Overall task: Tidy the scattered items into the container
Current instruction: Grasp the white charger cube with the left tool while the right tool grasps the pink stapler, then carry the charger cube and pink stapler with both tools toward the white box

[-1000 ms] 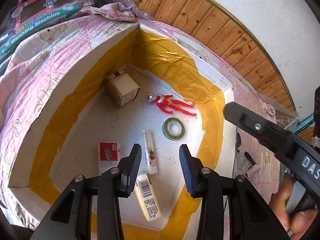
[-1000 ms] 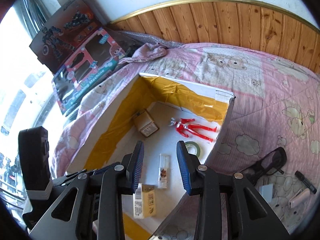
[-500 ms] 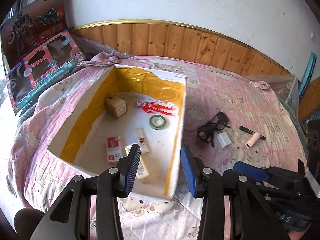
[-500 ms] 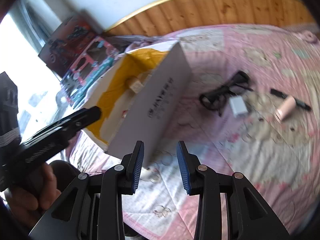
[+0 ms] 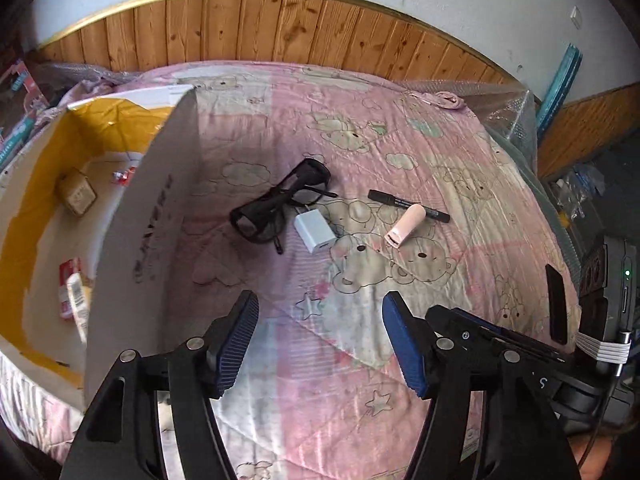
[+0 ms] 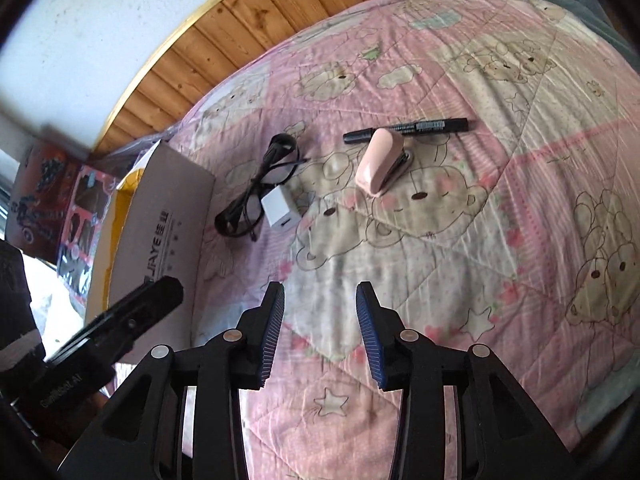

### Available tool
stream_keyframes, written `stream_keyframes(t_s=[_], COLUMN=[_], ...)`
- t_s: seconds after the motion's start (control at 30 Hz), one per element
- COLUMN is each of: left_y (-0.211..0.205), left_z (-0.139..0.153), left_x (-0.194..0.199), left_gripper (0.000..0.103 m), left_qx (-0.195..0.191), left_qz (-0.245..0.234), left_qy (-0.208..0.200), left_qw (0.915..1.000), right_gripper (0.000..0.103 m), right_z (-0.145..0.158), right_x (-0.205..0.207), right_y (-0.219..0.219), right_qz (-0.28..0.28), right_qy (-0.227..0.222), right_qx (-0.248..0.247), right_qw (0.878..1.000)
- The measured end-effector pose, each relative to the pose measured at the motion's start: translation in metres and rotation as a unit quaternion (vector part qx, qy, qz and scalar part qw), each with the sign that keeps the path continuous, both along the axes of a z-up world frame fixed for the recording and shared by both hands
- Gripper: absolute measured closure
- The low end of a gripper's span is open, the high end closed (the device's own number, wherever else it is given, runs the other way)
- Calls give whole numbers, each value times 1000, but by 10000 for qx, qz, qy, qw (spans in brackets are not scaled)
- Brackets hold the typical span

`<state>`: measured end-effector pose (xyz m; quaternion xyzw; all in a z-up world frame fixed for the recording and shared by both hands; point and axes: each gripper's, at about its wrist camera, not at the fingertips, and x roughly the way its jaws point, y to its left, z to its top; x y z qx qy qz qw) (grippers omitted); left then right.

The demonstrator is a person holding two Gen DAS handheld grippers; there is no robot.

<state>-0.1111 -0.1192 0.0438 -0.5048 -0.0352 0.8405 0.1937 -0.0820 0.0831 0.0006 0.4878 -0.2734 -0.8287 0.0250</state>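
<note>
Black glasses (image 5: 280, 204) (image 6: 260, 184), a white charger cube (image 5: 315, 231) (image 6: 280, 207), a black marker (image 5: 408, 205) (image 6: 406, 130) and a pink stapler (image 5: 404, 226) (image 6: 380, 160) lie on the pink bear quilt. The white cardboard box (image 5: 132, 216) (image 6: 160, 220), lined with yellow tape, stands at the left and holds several small items. My left gripper (image 5: 320, 340) hovers open over the quilt, short of the glasses. My right gripper (image 6: 320, 330) is open too, nothing between its fingers, short of the stapler.
A wood-panelled wall (image 5: 280, 28) runs behind the bed. Toy boxes (image 6: 52, 200) lean beyond the cardboard box at the left. The bed's right edge (image 5: 560, 208) drops toward clutter on the floor. Bare quilt (image 6: 480, 260) lies in front of both grippers.
Both grippers have swung from above the box's inside to the right, over the quilt where the loose items lie. The left jaws have spread wider.
</note>
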Motion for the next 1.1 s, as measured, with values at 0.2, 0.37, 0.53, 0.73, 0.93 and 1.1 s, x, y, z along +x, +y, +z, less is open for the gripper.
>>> stream_keyframes(t_s=[0.2,0.37,0.53,0.73,0.93,1.1], left_y=[28,40,46,50,35,25], left_z=[-40,-77,-100,-102,-91,-76], left_x=[-47,-81,-103,-111,-95,-74], left_gripper=[37,37,37,67,71,71], left_qx=[-48,-150,-189,-268,-26,105], left_qz=[107,337,556,402,226,195], left_qy=[-338,-623,-695,-202,-91,-8], left_qw=[9994,9974,9959,9986,9997,9998], right_gripper=[57,56,55,75,75,76], right_z=[-18,-41,-60,-64,-49,-37], right_x=[-47,-84,-116,-116,-95,-74], right_y=[24,37,33,38,43,28], right_qz=[-500,-750,-645,-568,-701,-540], right_qy=[-200,-434,-556,-324,-201,-107], right_qx=[-6,69,515,781,622,618], right_qw=[9985,9962,9950,9948,9954,9966])
